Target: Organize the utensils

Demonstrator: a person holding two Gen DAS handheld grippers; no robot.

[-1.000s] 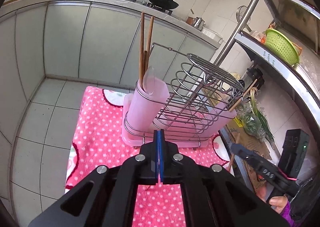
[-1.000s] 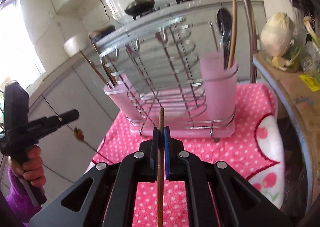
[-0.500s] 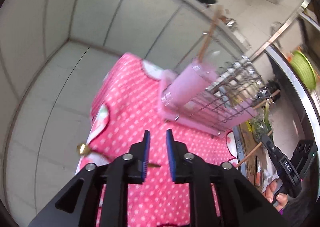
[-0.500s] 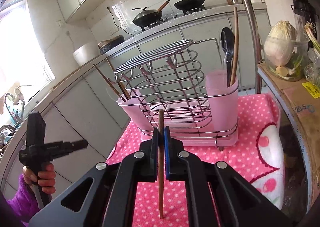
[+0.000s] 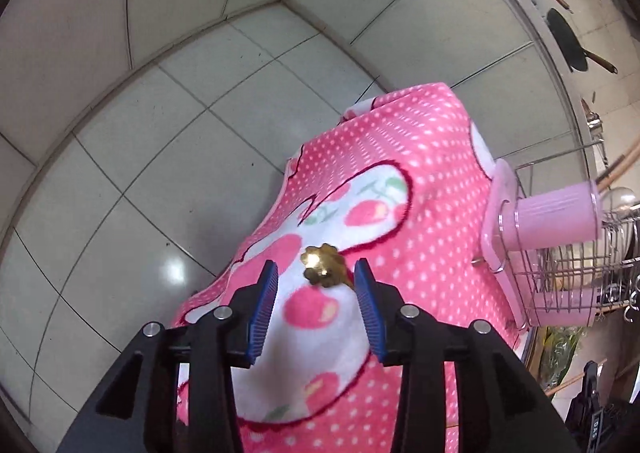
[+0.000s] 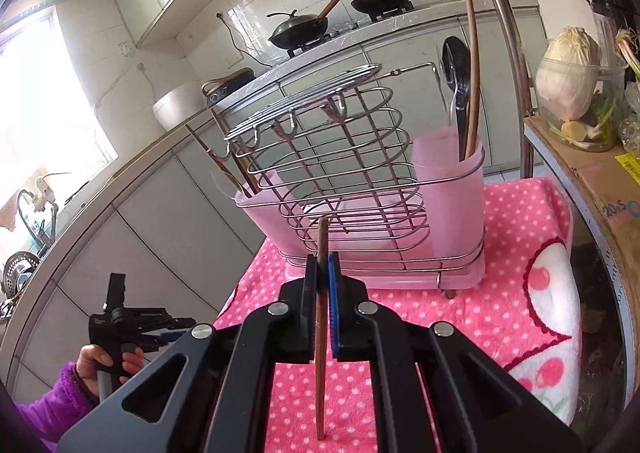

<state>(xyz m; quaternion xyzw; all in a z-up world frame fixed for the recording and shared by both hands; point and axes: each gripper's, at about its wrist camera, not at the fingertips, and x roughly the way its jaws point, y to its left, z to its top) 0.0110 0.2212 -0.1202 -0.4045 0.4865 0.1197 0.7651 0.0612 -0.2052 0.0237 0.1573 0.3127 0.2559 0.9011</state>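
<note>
Left tool (image 5: 316,277): my jaws are opening, nothing is pressed by the pads; a gold flower-shaped utensil end (image 5: 323,260) lies between the tips, on the pink dotted cloth (image 5: 432,181) near a corner of the tabletop.
Right tool (image 6: 323,273): clamped together on a wooden chopstick (image 6: 321,333), upright.
Utensil rack (image 6: 360,181): stands toward the far edge, holding chopsticks and a black spoon.
</note>
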